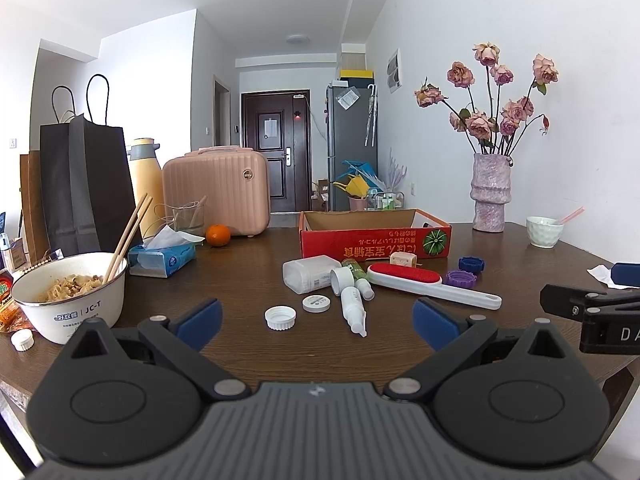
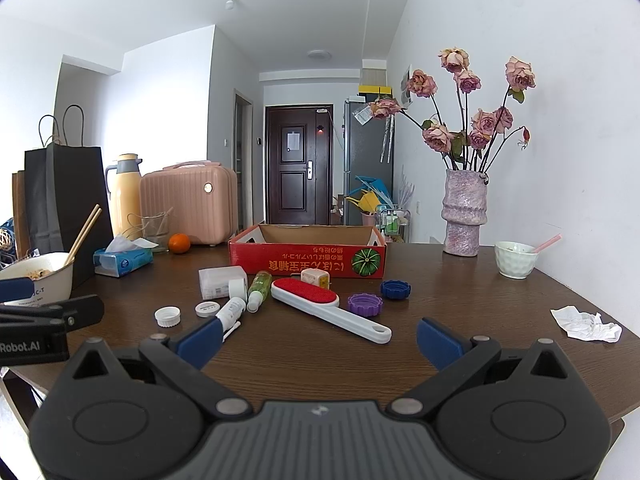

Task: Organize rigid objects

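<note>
I'm hovering both tongs low over the near edge of the wooden table (image 1: 256,280), nothing picked yet. Left gripper (image 1: 318,322): jaws spread wide, holding nothing. Right gripper (image 2: 318,334): also spread wide and holding nothing.

Going left to right across the loose pile in front of the red cardboard box (image 2: 308,254): white ribbed cap (image 1: 280,317), flat white lid (image 1: 317,303), clear rectangular container (image 1: 306,274) lying on its side, white spray bottle (image 1: 354,310), green bottle (image 2: 259,285), lint brush (image 2: 330,309), small beige cube (image 2: 315,276), purple cap (image 2: 364,304), blue cap (image 2: 395,289). All are lying mid-table, between the tongs and the box, which is sitting open toward the far edge.

I'm judging the lint brush the key item: it's lying ahead of the right tongs and slightly to their left, long axis running diagonally, red head far-left near the box, handle end near-right pointing toward the right tongs. The right side is nearer the handle. The white spray bottle is lying almost straight ahead of the left tongs, nozzle end toward me, so the left is nearer that. Either grasp is likely needing the jaws across the narrow width, not along the length.
</note>
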